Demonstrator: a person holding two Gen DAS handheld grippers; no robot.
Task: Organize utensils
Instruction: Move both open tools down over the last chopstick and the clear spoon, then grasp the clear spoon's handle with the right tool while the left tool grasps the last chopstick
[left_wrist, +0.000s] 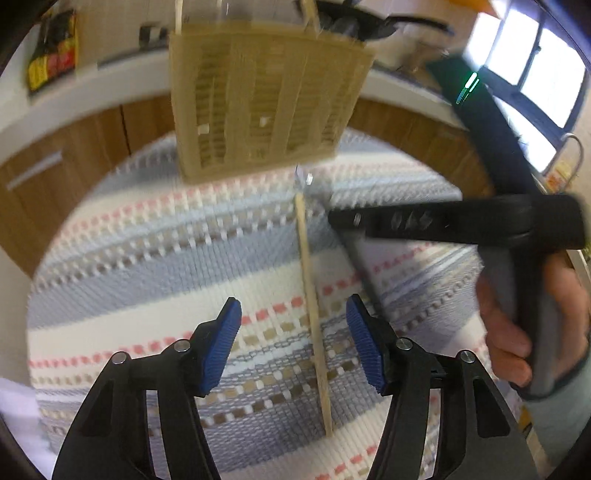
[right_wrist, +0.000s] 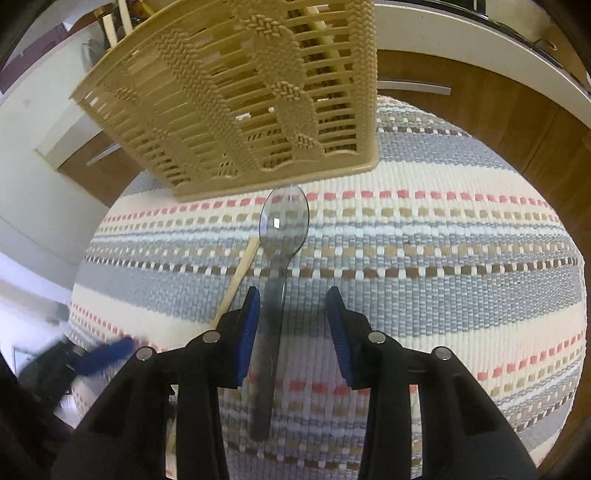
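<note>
One clear plastic spoon (right_wrist: 282, 236), woven mat (right_wrist: 443, 258)

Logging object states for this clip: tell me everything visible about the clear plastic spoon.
The clear plastic spoon is transparent and greyish, with an oval bowl and a straight flat handle. It lies flat on the striped woven mat, bowl toward the beige basket, handle between the open right gripper fingers, ungripped. A wooden stick lies beside it.

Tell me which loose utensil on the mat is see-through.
The clear plastic spoon, bowl lying just below the beige basket. The wooden stick beside it is opaque tan, and flat.
</note>
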